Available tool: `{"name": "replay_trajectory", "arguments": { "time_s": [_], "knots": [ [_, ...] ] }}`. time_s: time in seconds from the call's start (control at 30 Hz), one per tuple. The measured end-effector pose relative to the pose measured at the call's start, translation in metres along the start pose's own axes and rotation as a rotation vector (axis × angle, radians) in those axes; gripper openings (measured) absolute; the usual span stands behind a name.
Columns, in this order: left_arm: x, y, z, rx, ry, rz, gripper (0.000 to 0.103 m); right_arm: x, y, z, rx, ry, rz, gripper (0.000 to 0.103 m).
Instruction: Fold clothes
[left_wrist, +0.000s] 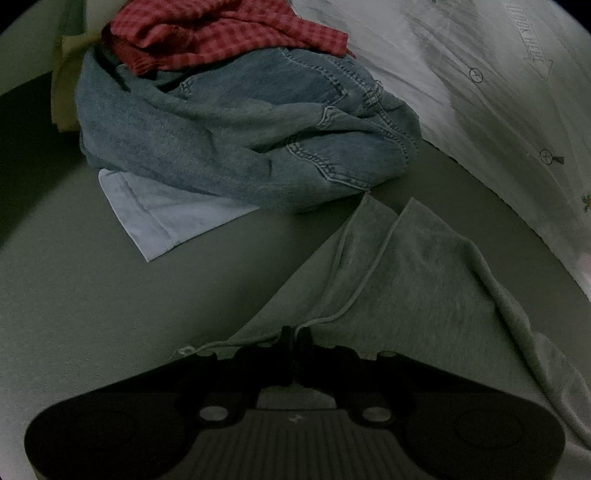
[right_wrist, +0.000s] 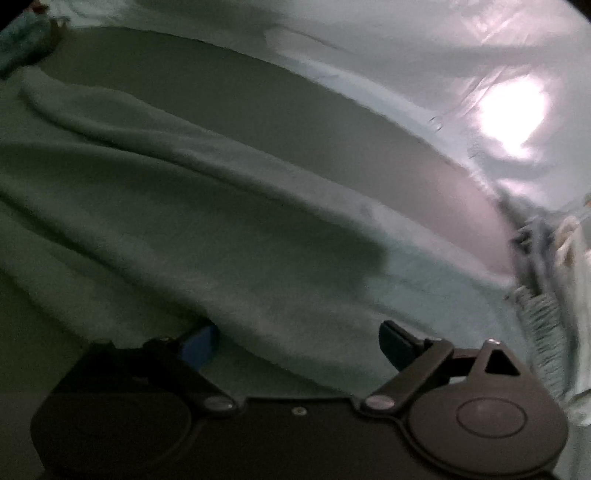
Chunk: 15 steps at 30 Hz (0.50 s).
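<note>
A pale green fleecy cloth (left_wrist: 413, 280) lies on the grey-green table, reaching from my left gripper toward the right. My left gripper (left_wrist: 295, 334) is shut on the cloth's hemmed edge at the bottom centre. In the right wrist view the same cloth (right_wrist: 221, 229) fills most of the frame in soft folds. My right gripper (right_wrist: 299, 341) is open, its jaws wide apart, low over the cloth with the fabric between the fingers (right_wrist: 397, 341).
A pile of clothes stands at the back left: blue jeans (left_wrist: 240, 136), a red checked garment (left_wrist: 229, 33) on top, a light blue cloth (left_wrist: 162, 218) underneath. A white printed sheet (left_wrist: 498, 92) lies at the back right. Bare table (left_wrist: 110, 295) shows on the left.
</note>
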<state>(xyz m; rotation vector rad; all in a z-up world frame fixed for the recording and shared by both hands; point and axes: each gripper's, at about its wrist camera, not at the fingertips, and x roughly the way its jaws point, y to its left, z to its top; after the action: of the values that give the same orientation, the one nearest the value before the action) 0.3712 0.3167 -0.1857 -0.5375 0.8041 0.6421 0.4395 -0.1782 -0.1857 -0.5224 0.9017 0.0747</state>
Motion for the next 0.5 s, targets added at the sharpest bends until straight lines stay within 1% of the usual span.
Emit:
{"name": "replay_trajectory", "arguments": {
  "time_s": [0.03, 0.13, 0.23, 0.3, 0.4, 0.5],
  "knots": [
    [0.000, 0.000, 0.000, -0.001, 0.001, 0.000, 0.006, 0.000, 0.005, 0.003, -0.010, -0.020, -0.040, 0.096],
    [0.000, 0.002, 0.001, -0.003, 0.004, -0.006, 0.006, 0.003, 0.000, 0.013, 0.022, -0.074, -0.138, 0.096],
    [0.000, 0.002, 0.001, -0.002, 0.005, -0.005, 0.006, 0.008, -0.012, 0.019, 0.126, -0.093, -0.210, 0.096],
    [0.000, 0.002, 0.001, -0.001, 0.004, -0.003, 0.006, 0.012, -0.011, 0.018, 0.128, -0.080, -0.236, 0.096],
    [0.000, 0.001, 0.001, 0.000, 0.004, 0.000, 0.006, 0.015, 0.001, 0.014, 0.090, -0.052, -0.250, 0.097],
    [0.001, 0.000, 0.002, 0.009, 0.007, 0.006, 0.006, 0.018, 0.008, 0.009, 0.105, -0.023, -0.233, 0.097]
  ]
}}
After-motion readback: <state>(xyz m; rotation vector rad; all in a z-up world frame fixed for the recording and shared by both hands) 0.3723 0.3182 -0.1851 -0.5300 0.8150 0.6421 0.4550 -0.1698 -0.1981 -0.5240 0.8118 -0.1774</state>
